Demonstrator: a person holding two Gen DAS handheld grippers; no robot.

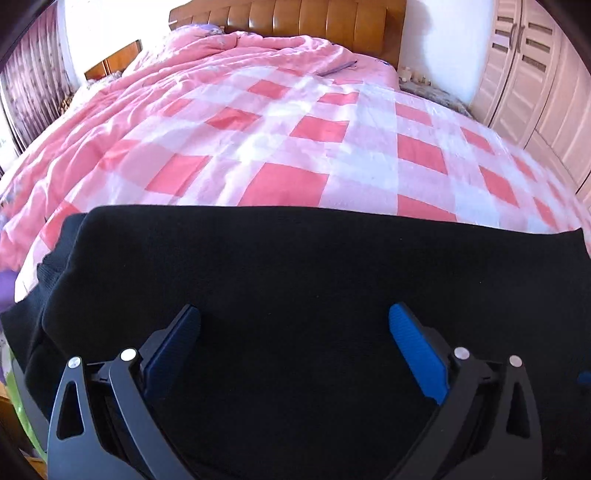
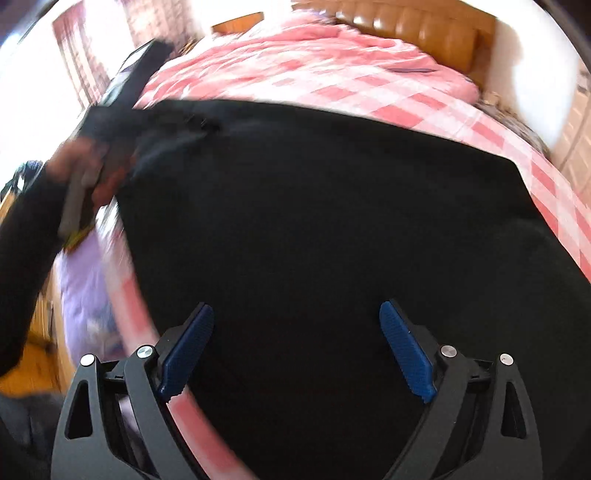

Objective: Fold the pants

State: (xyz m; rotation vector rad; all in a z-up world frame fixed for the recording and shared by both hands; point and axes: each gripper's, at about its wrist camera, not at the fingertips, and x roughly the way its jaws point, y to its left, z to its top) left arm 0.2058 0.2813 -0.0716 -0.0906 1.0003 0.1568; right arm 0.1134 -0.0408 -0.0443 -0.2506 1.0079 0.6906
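Black pants lie flat across the near part of a bed with a pink and white checked cover. A ribbed hem shows at their left end. My left gripper hangs open over the black cloth, its blue pads wide apart with nothing between them. In the right wrist view the pants fill the middle, and my right gripper is open above them near their left edge. A person's hand in a dark sleeve holds the left gripper's body at the pants' far left corner, blurred.
A brown padded headboard closes the far end of the bed. White wardrobe doors stand at the right, and a wooden nightstand at the far left. A thin purple object lies near the pillows. Purple cloth hangs off the bed's near left edge.
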